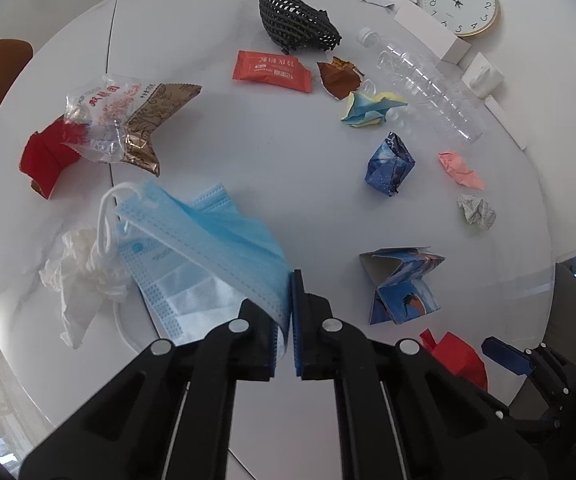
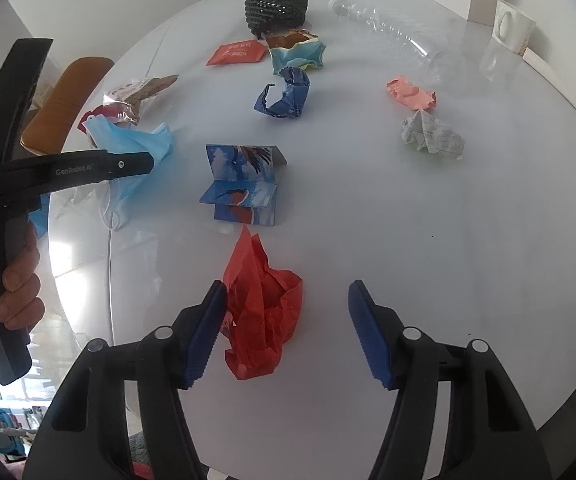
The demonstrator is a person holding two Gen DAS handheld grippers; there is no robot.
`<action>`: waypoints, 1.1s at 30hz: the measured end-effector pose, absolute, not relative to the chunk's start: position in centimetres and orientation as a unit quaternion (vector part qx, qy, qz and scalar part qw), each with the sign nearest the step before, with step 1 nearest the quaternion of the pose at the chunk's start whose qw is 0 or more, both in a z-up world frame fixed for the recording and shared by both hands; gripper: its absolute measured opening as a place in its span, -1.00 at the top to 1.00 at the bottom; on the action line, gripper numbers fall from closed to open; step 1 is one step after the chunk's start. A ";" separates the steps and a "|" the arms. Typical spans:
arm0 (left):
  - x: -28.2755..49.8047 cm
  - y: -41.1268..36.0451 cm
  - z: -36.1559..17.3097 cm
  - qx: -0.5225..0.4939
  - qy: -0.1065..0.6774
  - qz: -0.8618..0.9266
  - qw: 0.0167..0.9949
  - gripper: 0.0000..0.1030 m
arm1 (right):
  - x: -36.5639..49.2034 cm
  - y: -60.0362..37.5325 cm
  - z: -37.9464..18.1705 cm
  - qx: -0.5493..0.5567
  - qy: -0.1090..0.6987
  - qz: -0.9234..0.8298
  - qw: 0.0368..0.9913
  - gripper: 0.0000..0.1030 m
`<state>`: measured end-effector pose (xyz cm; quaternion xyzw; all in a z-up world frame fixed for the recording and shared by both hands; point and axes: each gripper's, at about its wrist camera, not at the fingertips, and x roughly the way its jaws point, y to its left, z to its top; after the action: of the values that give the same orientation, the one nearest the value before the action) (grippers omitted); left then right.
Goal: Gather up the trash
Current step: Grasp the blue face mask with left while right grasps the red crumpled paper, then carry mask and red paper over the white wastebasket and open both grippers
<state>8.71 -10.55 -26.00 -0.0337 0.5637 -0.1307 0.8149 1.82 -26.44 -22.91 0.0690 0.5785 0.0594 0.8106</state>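
My left gripper (image 1: 290,280) is shut on a blue face mask (image 1: 208,236), held just above a second mask (image 1: 176,292) and a white tissue (image 1: 76,276) on the white round table (image 1: 280,168). In the right wrist view the held mask (image 2: 136,144) hangs from the left gripper at the left. My right gripper (image 2: 286,300) is open, its jaws on either side of a crumpled red paper (image 2: 260,312), the left pad touching it. The red paper also shows in the left wrist view (image 1: 455,354).
Scattered trash: folded blue picture card (image 2: 244,184), blue paper wad (image 2: 286,94), pink wad (image 2: 409,94), grey-white wad (image 2: 431,136), red wrapper (image 1: 272,71), clear bottle (image 1: 427,80), black mesh (image 1: 295,16), plastic wrappers (image 1: 116,120). A clock (image 1: 459,0) lies far right.
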 end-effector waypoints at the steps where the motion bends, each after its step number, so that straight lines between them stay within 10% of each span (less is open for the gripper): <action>1: 8.4 -10.6 -25.4 -0.033 0.560 -0.136 0.817 0.91 | 1.9 -26.3 -23.0 0.072 0.580 0.063 0.809 0.09; 4: 7.3 -10.5 -23.6 -0.037 0.548 -0.152 0.821 0.91 | 2.0 -26.0 -23.3 0.087 0.587 0.077 0.801 0.63; 33: -6.4 3.9 -9.9 -0.028 0.487 -0.224 0.844 0.91 | -1.7 -14.7 -11.9 0.064 0.505 0.173 0.843 0.67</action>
<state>-6.40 3.93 -9.90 -0.0278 0.4871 -0.2244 0.8436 -1.65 -14.71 -11.90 0.0637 0.5054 0.1727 0.8430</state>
